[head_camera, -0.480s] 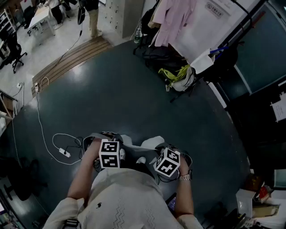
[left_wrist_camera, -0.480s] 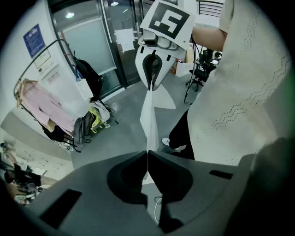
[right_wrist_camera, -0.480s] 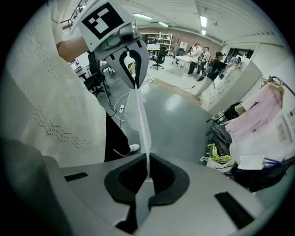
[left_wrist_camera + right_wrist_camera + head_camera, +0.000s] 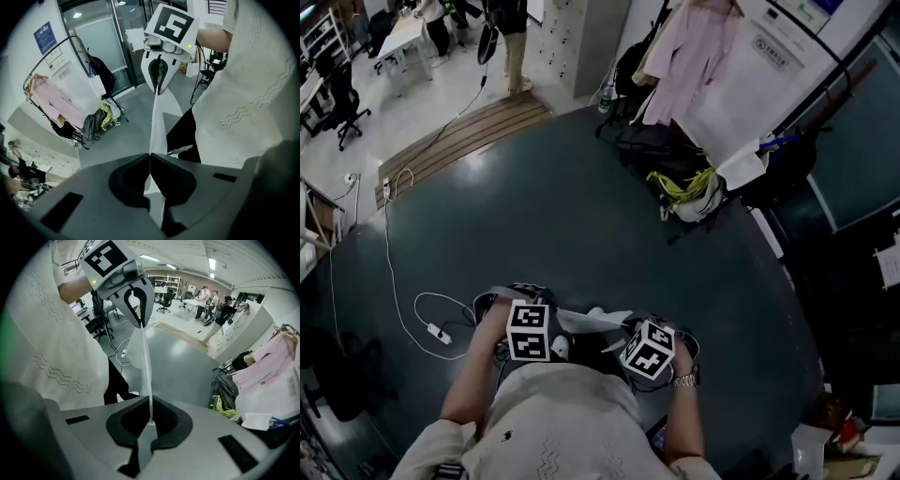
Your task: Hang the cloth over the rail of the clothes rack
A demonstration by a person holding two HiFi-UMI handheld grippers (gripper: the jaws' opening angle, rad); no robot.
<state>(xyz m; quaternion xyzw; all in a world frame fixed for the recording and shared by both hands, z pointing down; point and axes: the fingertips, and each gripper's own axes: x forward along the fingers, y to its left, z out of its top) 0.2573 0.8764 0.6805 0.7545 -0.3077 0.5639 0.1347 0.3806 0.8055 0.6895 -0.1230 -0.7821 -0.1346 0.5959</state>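
Cloth (image 4: 592,321): white and thin, stretched as a band between my two claws. It hangs low in front of my torso, above the floor, and is not on the rack.
Left claw (image 4: 150,161): pressed together, pinching one end of the cloth. The fabric leaves my pads as a narrow, edge-on strip and runs straight to the other claw.
Right claw (image 4: 151,414): pressed together, pinching the opposite end. The same thin strip rises from between its pads.
Attitude of claws: both point steeply down, side by side and near each other. Their marker cubes face up in the head view.
Cloth tension: drawn straight in both gripper views. In the head view a loose white fold shows between the two cubes.
Clothes rack (image 4: 45,51): black arched rail, at the far side of the floor by the wall, well apart from me and from the cloth.
Pink garment (image 4: 689,56): hangs from the rack's rail.
Black bags (image 4: 652,145): piled at the foot of the rack.
Yellow-green item (image 4: 682,186): lies just beside the bags. I cannot tell what it is.
Floor (image 4: 581,216): dark grey with a dull sheen.
White cable (image 4: 439,332): looped on the floor with a plug strip, to my left, near my left arm.
Bystanders (image 4: 206,296): standing far off in the lit room behind.
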